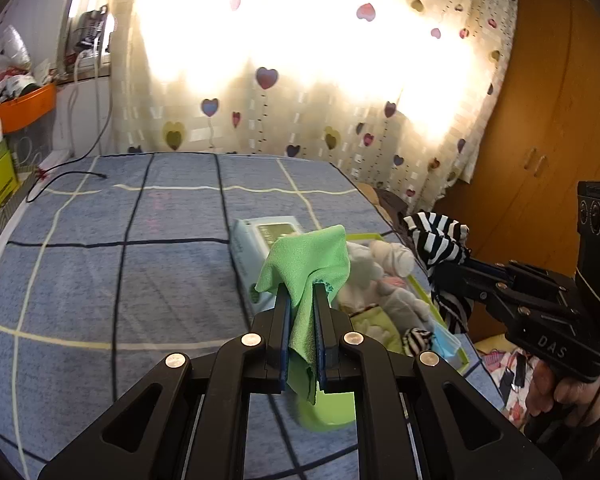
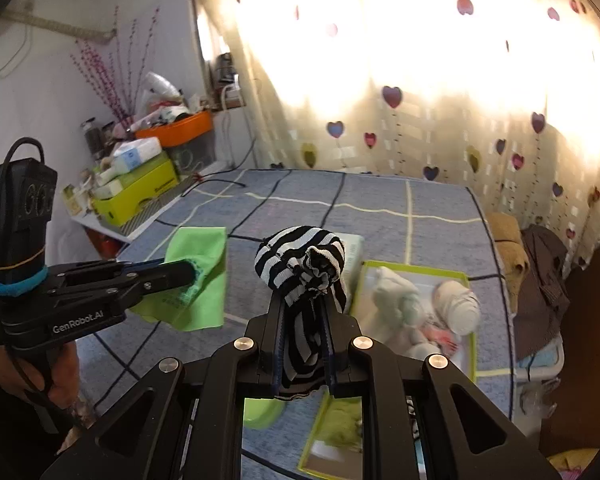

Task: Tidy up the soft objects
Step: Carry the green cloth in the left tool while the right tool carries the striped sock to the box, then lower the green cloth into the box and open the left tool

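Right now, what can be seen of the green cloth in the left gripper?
The green cloth is a thin, soft, bright green square that looks like microfibre, with faint dark print near one edge. It is pinched between the shut fingers of the left gripper, bunched at the grip, with loose corners hanging free. It is lifted clear of the blue checked bedcover and touches nothing but the gripper.

The left gripper (image 1: 302,292) points forward and downward, its jaws clamped on a green cloth (image 1: 310,264). Beside it the right gripper (image 2: 302,308) slants down likewise, pinching a black-and-white striped sock (image 2: 300,264). A bare hand (image 1: 560,392) grasps the right gripper's handle from below, and another hand (image 2: 28,372) grips the left's.
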Motion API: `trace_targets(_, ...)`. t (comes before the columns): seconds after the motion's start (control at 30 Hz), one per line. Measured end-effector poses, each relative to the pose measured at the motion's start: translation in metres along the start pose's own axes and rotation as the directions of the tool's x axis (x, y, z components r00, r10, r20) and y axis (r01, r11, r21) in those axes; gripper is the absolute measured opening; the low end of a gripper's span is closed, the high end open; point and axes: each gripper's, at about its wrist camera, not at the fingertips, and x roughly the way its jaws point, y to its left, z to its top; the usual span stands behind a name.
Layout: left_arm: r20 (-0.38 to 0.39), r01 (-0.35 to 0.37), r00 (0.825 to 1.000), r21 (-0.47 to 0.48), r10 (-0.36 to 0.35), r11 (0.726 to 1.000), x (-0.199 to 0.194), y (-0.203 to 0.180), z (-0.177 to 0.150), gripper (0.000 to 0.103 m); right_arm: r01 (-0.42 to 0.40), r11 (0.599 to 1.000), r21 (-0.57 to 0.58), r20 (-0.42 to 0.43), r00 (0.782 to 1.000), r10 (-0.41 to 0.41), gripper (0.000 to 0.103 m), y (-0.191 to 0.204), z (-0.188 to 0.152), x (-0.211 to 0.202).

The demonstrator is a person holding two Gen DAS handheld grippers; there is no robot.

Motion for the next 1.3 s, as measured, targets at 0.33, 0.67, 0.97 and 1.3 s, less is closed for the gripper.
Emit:
trace_targets(0.33,-0.032,0.053,0.998,0.051,-0.051,0.997,0.018,-0.035,0.003,0.010,0.056,0.996,0.076,0.004,0.998,-0.056,0.015,-0.043,-0.017,-0.018)
trace_targets(0.67,-0.072,0.093,0.994,0.086,-0.087,0.992,0.035,-0.061,0.002,0.010,0.096,0.985,0.146,-0.031,0.995,-0.093,0.015,-0.075,-0.041,-0.021)
trace_targets(0.97,-0.123,0.118,0.987,0.121,-0.103,0.986,0.056,-0.081,-0.001,0.010,0.115,0.967,0.226,-0.110,0.990,-0.092,0.015,-0.096,-0.081,-0.008)
trace_targets(1.3,-0.182,0.138,0.977,0.144,-0.111,0.980,0.081,-0.099,-0.005,0.010,0.130,0.954,0.272,-0.216,0.974,-0.071,0.015,-0.106,-0.119,0.020)
